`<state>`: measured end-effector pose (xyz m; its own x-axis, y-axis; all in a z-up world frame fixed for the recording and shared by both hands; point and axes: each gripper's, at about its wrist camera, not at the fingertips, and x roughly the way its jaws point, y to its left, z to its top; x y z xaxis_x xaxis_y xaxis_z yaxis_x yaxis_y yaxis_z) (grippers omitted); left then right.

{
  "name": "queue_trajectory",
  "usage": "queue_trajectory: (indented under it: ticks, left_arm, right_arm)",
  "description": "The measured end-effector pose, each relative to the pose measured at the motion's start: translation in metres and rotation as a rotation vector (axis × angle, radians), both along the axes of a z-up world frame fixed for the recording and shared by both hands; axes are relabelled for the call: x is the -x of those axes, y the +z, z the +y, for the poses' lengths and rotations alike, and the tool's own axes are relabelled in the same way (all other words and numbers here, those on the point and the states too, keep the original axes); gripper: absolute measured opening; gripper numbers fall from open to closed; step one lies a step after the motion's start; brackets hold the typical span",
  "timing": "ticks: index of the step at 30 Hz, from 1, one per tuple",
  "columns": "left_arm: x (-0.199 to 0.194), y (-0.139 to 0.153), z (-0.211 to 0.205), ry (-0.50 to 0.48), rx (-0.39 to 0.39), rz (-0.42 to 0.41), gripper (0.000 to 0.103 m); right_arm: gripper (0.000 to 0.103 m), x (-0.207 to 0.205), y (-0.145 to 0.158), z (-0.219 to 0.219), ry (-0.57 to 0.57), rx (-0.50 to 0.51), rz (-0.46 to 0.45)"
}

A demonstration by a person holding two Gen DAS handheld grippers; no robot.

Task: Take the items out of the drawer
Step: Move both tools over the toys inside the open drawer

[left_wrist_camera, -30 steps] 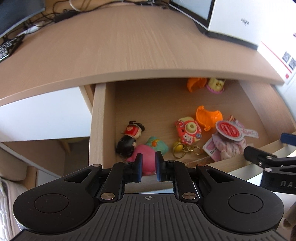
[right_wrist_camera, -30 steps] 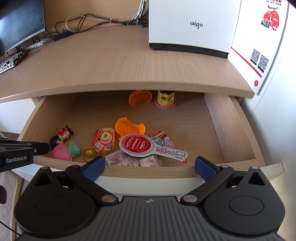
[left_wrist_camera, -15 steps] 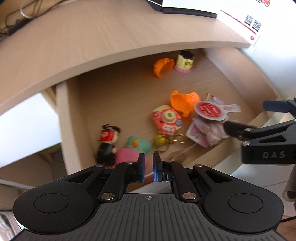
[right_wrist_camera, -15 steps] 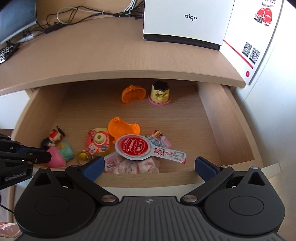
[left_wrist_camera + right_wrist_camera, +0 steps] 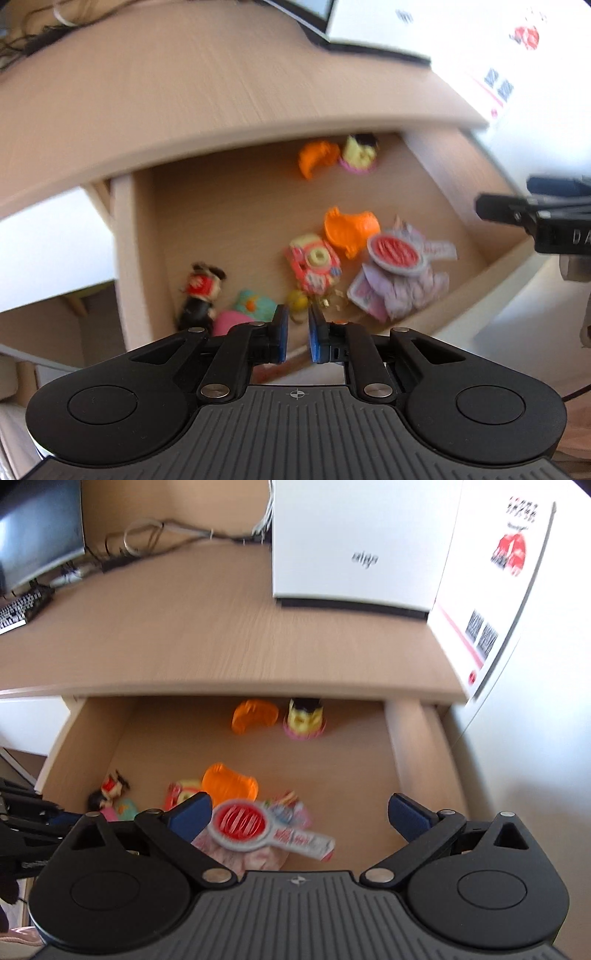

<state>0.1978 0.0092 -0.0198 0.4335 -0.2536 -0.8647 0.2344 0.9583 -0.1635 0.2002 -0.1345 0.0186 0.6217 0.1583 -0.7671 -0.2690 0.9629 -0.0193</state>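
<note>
The open wooden drawer (image 5: 221, 206) holds several small toys. In the left wrist view I see a black-haired doll (image 5: 199, 291), a pink and teal toy (image 5: 255, 310), a pink camera keychain (image 5: 314, 266), an orange shell (image 5: 351, 229) and a snack packet with a round red label (image 5: 395, 251). My left gripper (image 5: 295, 332) hovers shut above the drawer's front left, holding nothing. My right gripper (image 5: 299, 812) is wide open over the drawer front, with the snack packet (image 5: 240, 821) lying below, between its fingers. Both views are blurred by motion.
A second orange shell (image 5: 255, 714) and a yellow figure on a pink base (image 5: 304, 720) sit at the drawer's back, under the desktop edge (image 5: 258, 683). On the desk stand a white box (image 5: 354, 546), a leaflet stand (image 5: 491, 590), cables and a monitor (image 5: 37, 528).
My right gripper has moved forward and down over the drawer's front edge, so the snack packet now lies between its fingers. The left gripper has swung over the drawer, still shut.
</note>
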Motion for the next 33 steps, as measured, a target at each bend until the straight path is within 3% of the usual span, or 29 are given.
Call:
queue_trajectory:
  ticks: [3, 8, 13, 17, 24, 26, 29, 33]
  left_arm:
    - [-0.002, 0.013, 0.007, 0.039, 0.008, -0.009, 0.016]
    - [-0.008, 0.019, -0.001, -0.020, -0.027, 0.026, 0.016]
    - [-0.021, 0.003, -0.019, 0.046, -0.022, 0.060, 0.017]
    - [-0.034, -0.010, -0.021, 0.102, 0.108, 0.108, 0.017]
    - [-0.042, -0.025, -0.035, 0.036, 0.075, 0.153, 0.018]
    - [-0.042, -0.024, -0.038, 0.035, 0.067, 0.134, 0.018]
    - [-0.046, -0.017, -0.038, 0.049, 0.077, 0.085, 0.018]
    - [-0.049, -0.005, -0.044, 0.027, 0.018, -0.052, 0.018]
  right_arm:
    - [0.102, -0.004, 0.004, -0.014, 0.002, 0.017, -0.042]
    - [0.102, -0.002, 0.010, -0.033, 0.016, 0.035, -0.118]
    - [0.102, -0.002, 0.000, -0.047, -0.098, -0.078, -0.134]
    - [0.102, -0.004, -0.010, -0.046, -0.040, -0.100, -0.018]
    - [0.097, 0.016, -0.032, -0.028, 0.061, -0.102, 0.076]
    - [0.096, 0.015, -0.037, -0.026, 0.051, -0.093, 0.114]
    - [0.096, 0.022, -0.038, -0.024, 0.049, -0.030, 0.097]
    - [0.099, 0.033, -0.035, -0.031, 0.037, -0.014, 0.106]
